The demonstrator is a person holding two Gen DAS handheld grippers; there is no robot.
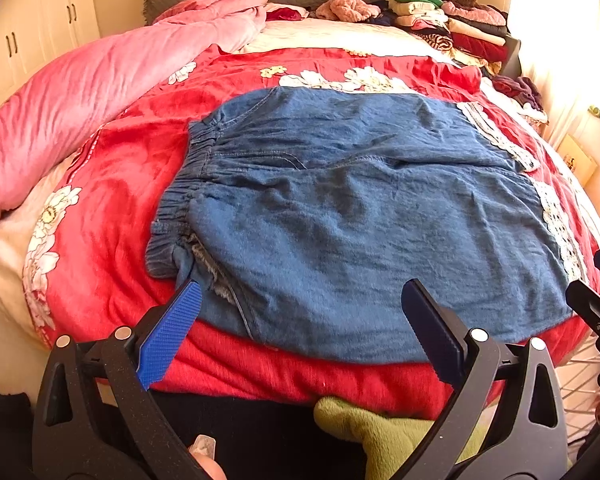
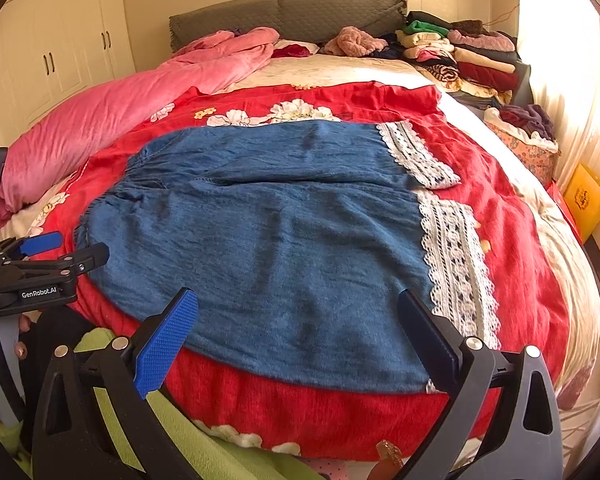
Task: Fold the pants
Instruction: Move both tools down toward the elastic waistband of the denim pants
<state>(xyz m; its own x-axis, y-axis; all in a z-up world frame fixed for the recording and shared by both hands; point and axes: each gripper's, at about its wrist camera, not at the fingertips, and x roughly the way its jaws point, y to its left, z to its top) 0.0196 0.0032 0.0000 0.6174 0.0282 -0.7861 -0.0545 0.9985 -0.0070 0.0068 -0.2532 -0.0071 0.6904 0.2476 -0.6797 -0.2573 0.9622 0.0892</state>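
Denim pants point(image 1: 360, 216) spread flat, near hem behind right gripper point(image 2: 300, 320) fingers

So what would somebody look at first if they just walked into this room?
Probably the big blue denim pants, spread flat in the middle of the bright red flowered blanket, with white lace cuffs on their right end. Next, the puffy pink quilt heaped along the bed's left side. Both the left hand-held gripper and right hand-held gripper are open at the near edge, holding nothing.
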